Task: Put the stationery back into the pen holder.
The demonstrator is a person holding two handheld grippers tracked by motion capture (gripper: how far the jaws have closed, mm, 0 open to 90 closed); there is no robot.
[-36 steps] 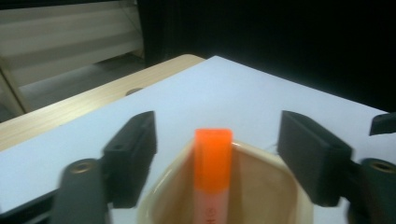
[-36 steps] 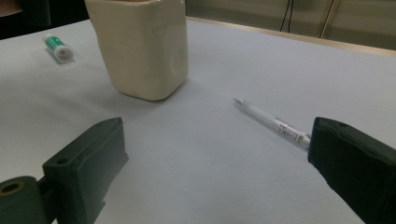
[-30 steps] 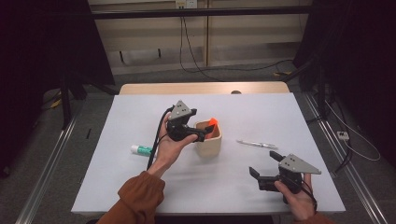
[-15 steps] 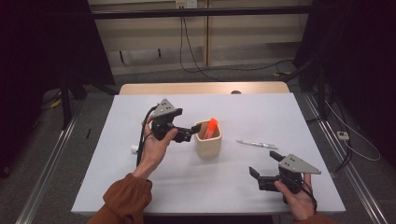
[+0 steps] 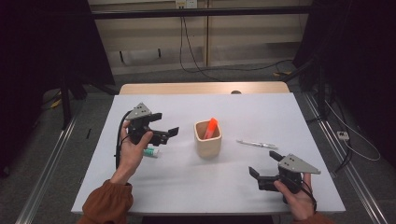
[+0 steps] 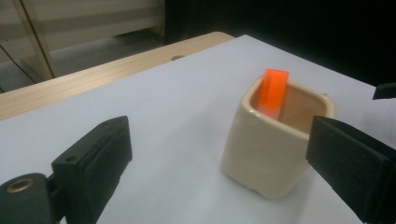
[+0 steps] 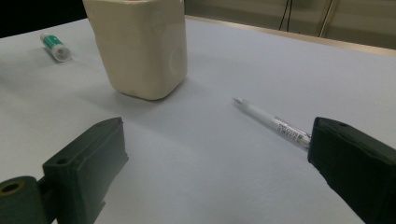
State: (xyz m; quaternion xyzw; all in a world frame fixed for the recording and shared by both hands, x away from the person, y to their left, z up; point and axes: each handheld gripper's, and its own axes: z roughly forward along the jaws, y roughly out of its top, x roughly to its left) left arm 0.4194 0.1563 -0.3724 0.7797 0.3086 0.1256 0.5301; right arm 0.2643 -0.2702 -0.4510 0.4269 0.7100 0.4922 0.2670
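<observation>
Left gripper (image 5: pixel 163 131) wide open and empty beside the cream ceramic cup (image 5: pixel 208 139) holding the flat orange marker (image 5: pixel 210 128); right gripper (image 5: pixel 264 169) also open, empty. Next probably the small green-and-white tube (image 5: pixel 151 151) lying on the white bench (image 5: pixel 187 186) under the left hand: better to lower straight, centre both fingers across the tube, close gently.

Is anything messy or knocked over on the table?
Nothing is spilled or broken. The cream cup stands upright with the orange marker leaning inside. A white pen and a small green-and-white tube lie loose on the table, outside the cup. Both tongs are open and empty.
</observation>
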